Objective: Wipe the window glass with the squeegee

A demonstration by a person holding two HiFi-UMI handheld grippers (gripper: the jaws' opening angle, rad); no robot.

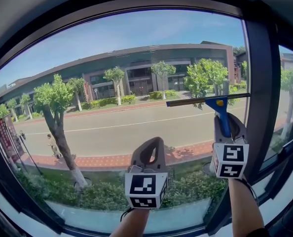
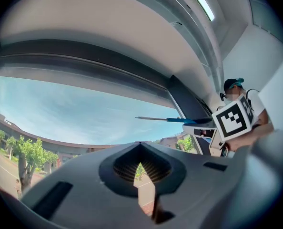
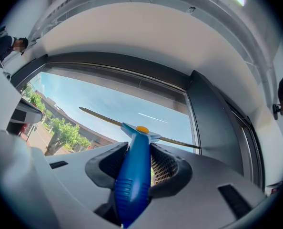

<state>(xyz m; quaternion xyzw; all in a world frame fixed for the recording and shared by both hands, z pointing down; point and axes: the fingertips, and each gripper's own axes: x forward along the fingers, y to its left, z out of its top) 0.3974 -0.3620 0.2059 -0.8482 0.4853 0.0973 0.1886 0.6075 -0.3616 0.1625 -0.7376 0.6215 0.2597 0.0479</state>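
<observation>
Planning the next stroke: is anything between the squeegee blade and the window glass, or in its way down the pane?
Nothing visible does. The right gripper holds the squeegee with its blade level at the window glass, beside the frame post. The left gripper, shut and empty, sits lower and left of the blade.

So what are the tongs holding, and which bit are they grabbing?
The right tongs are shut on the squeegee, gripping it by its blue handle. The left tongs are shut and hold nothing.
</observation>
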